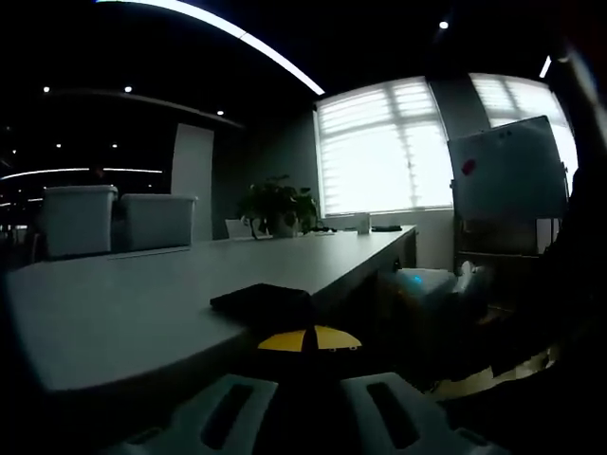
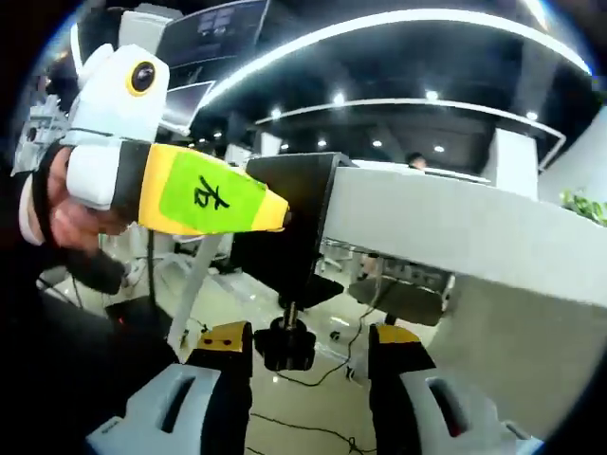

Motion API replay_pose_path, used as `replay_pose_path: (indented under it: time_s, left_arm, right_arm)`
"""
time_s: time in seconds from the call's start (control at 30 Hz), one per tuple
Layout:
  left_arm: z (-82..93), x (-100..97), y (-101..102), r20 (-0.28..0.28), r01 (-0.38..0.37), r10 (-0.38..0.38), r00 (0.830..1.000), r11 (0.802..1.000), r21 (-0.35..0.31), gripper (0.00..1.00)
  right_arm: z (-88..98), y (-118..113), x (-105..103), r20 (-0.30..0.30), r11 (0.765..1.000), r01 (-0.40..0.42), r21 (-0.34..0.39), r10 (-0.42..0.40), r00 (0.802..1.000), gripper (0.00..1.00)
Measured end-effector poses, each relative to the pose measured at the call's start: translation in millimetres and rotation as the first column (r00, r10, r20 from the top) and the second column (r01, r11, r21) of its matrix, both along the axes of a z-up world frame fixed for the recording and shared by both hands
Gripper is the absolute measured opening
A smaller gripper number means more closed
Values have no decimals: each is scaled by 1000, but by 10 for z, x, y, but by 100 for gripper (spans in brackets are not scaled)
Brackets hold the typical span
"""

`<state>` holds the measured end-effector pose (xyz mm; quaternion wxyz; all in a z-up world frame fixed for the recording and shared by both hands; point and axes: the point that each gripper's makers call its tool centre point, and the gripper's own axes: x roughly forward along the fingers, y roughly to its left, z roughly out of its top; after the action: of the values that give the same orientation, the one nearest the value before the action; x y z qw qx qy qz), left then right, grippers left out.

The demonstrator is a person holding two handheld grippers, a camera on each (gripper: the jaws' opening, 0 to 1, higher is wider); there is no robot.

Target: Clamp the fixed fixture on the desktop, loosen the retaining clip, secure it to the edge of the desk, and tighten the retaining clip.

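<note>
right gripper view: black fixture [image 2: 289, 223] clamped on the worktop [image 2: 455, 223] edge.
right gripper [image 2: 311, 346] fingers stand released either side of the fixture's screw knob [image 2: 289, 346], not touching it. left gripper [image 2: 171, 180], held in a hand [image 2: 71, 213], seems clenched on the fixture just beyond the fingers; in the left gripper view its fingers [image 1: 308, 339] meet at the dark plate [image 1: 261, 301].

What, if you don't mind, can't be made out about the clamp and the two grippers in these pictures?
- Left gripper view: the clamp on the desk is a dark shape in dim light; what its underside grips is hidden by the desk edge.
- Left gripper: its jaws look closed on the clamp, though contact is hard to confirm.
- Right gripper view: whether the right gripper touches the screw knob can't be told.
</note>
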<state>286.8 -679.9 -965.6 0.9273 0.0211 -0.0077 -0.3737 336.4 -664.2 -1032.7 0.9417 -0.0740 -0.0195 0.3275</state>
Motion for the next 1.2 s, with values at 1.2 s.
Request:
replay_pose_path:
  time_s: [1.2]
  left_arm:
    - [4, 28, 33, -5, 11, -11, 1000, 1000, -13, 1]
  right_arm:
    - [-69, 125, 43, -45, 987, 148, 54, -146, 988, 25]
